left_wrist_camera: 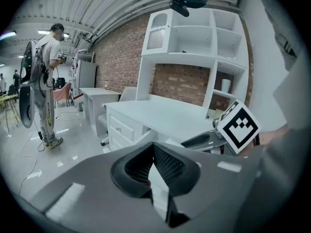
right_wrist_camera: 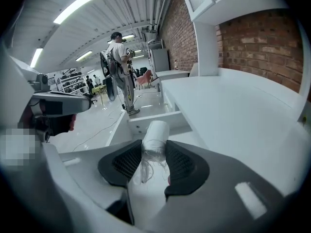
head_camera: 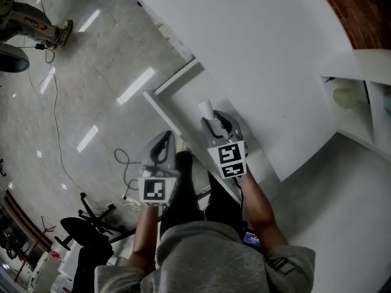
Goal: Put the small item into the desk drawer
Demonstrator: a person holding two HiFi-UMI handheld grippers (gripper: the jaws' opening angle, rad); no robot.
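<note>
- Small item [right_wrist_camera: 154,139] — a white roll with loose clear film at its near end. It is clamped between the two pads of my right gripper [right_wrist_camera: 153,148]. In the head view the roll [head_camera: 206,108] shows over the inside of the open desk drawer [head_camera: 177,78].
- Far left, head view: glossy floor [head_camera: 91,72] with a thin cable [head_camera: 58,133] trailing across it. A dark office chair [head_camera: 85,231] stands at the lower left.
- Left gripper view: a person [left_wrist_camera: 46,81] stands on the floor well away from the desk.
- Left gripper [left_wrist_camera: 153,147]: the pad tips meet, and nothing is between them. In the head view it [head_camera: 160,148] hangs just outside the drawer's front panel, over the floor. Its marker cube [head_camera: 154,190] faces the camera.
- Drawer: pulled out from the desk edge; the right gripper view shows its far wall [right_wrist_camera: 180,120] just past the roll's tip.
- Right gripper [head_camera: 214,124]: gripping the roll, pointed downward at the drawer — its marker cube [head_camera: 227,157] sits behind the jaws.
- Desk [head_camera: 256,54]: white top, bare in the part shown, to the right of the drawer.
- Far right: white shelf unit [head_camera: 354,96] on the desk; contents too blurred to identify.
</note>
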